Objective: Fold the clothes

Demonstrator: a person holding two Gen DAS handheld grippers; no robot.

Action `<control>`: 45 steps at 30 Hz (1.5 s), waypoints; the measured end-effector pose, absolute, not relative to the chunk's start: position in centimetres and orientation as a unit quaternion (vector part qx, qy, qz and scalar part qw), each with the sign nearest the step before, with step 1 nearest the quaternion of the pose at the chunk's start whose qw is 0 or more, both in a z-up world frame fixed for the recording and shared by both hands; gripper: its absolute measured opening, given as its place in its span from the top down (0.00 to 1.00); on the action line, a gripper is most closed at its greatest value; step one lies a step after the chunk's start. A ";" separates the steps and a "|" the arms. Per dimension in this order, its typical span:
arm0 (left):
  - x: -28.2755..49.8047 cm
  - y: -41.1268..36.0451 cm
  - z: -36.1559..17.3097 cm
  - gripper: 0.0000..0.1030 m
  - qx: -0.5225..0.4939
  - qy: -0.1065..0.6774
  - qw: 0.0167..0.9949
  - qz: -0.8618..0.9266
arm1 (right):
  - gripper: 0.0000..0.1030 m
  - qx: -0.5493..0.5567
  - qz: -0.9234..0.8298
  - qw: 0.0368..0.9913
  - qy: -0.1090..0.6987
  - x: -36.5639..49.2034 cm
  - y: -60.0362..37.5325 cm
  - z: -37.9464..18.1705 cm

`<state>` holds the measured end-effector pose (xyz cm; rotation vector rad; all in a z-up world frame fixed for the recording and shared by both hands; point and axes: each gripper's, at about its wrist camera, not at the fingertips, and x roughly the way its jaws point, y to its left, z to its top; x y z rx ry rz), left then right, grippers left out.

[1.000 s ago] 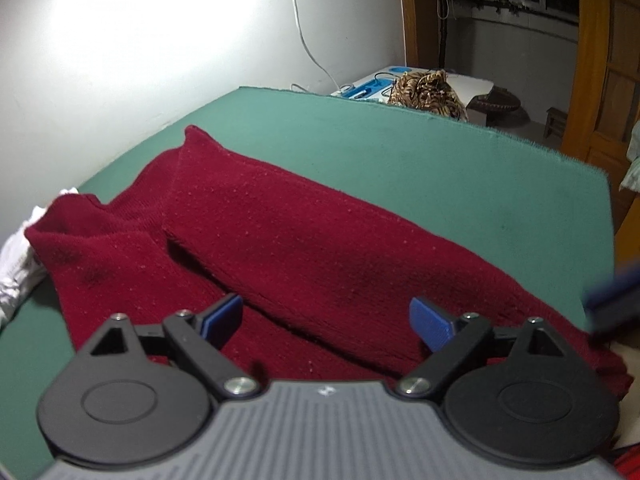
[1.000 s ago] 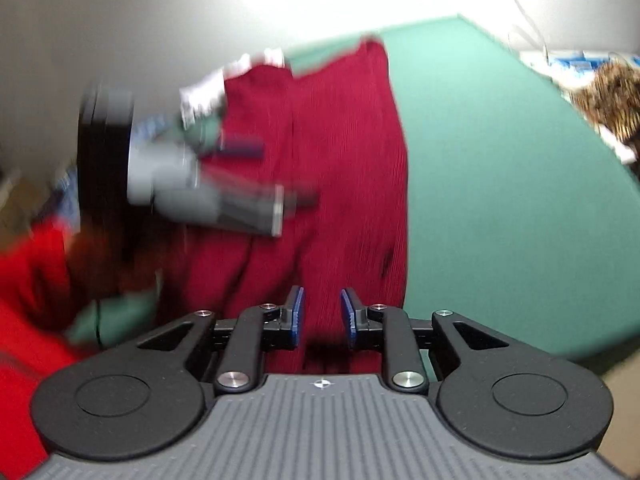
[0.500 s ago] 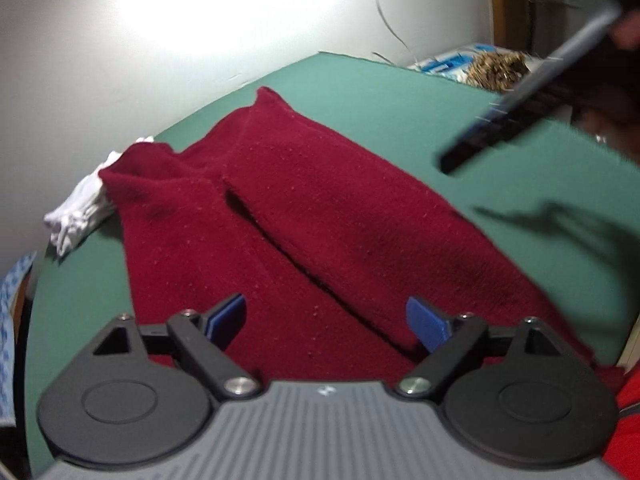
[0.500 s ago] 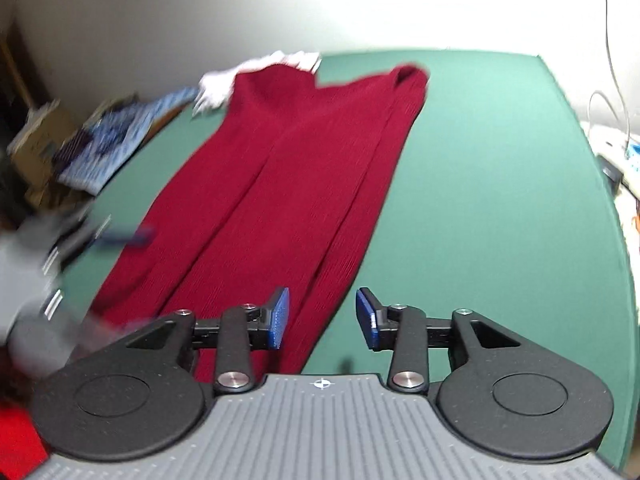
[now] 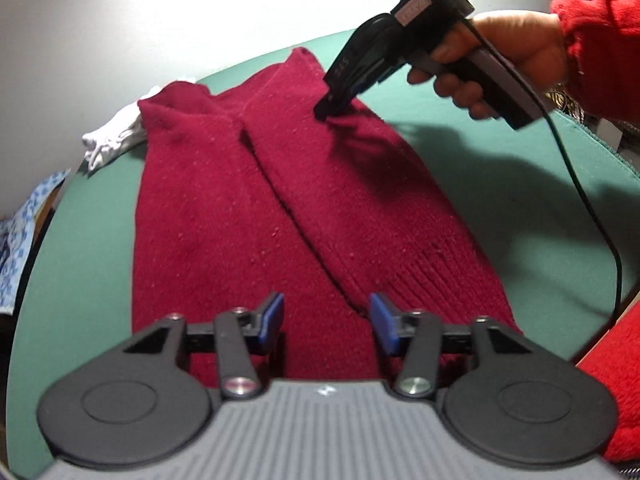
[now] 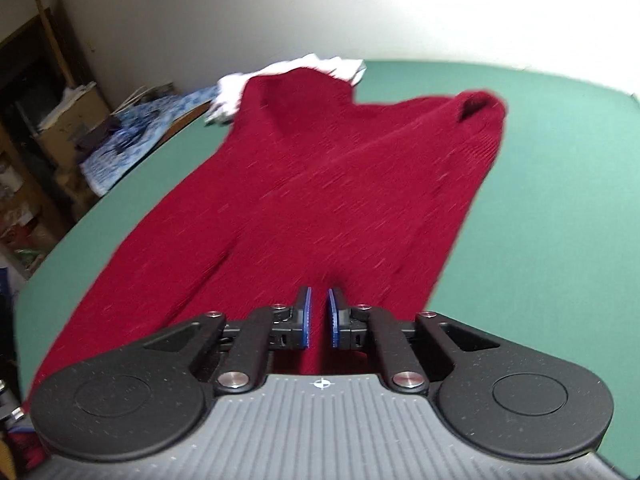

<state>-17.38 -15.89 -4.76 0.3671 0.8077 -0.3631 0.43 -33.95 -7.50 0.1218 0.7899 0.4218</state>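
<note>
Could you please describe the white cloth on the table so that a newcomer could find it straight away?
Start at the green table and follow the dark red sweater to its far collar end. The white cloth lies crumpled just beyond it, the only white item there.

Right claw (image 5: 334,106) side, top of frame: pale markings, too blurred to read.
Elsewhere: no readable text.

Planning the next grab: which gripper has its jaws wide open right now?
The left gripper, jaws spread above the hem of the sweater; the right gripper has its jaws nearly closed, pinching the sweater.
</note>
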 end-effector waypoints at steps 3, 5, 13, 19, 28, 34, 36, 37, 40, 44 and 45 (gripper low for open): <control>-17.7 -16.6 -4.2 0.70 0.182 0.384 0.886 -0.185 | 0.93 0.072 0.190 0.909 0.365 1.9 -34.9 -7.1; -17.8 -17.1 -3.7 0.69 0.186 0.377 0.887 -0.193 | 0.82 0.092 0.176 0.917 0.345 2.7 -35.4 -6.2; -16.2 -19.2 -4.4 0.66 0.177 0.394 0.863 -0.262 | 0.50 0.099 0.085 0.948 0.289 9.0 -36.6 -5.2; -17.4 -18.6 -4.5 0.66 0.193 0.400 0.855 -0.269 | 0.95 0.126 0.060 0.935 0.325 13.0 -37.4 -7.1; -17.8 -17.6 -4.3 0.65 0.176 0.413 0.850 -0.274 | 0.88 0.085 0.023 0.947 0.310 12.0 -38.1 -7.4; -18.3 -17.7 -3.5 0.59 0.180 0.406 0.854 -0.272 | 0.78 0.036 0.118 0.949 0.289 5.0 -36.0 -6.5; -18.6 -18.1 -3.6 0.56 0.175 0.405 0.851 -0.283 | 0.78 0.026 0.152 0.937 0.313 3.6 -34.7 -7.8; -18.7 -18.3 -3.7 0.51 0.172 0.405 0.850 -0.289 | 0.78 0.017 0.151 0.938 0.311 3.4 -34.3 -8.4; -19.1 -18.7 -4.4 0.46 0.177 0.404 0.847 -0.296 | 0.78 0.023 0.136 0.940 0.313 3.6 -33.5 -9.1; -19.5 -18.2 -4.4 0.45 0.163 0.399 0.852 -0.298 | 0.75 0.097 0.149 0.926 0.332 1.5 -33.4 -7.3; -19.6 -18.1 -4.5 0.45 0.159 0.397 0.852 -0.302 | 0.75 0.098 0.168 0.921 0.337 0.0 -33.1 -6.9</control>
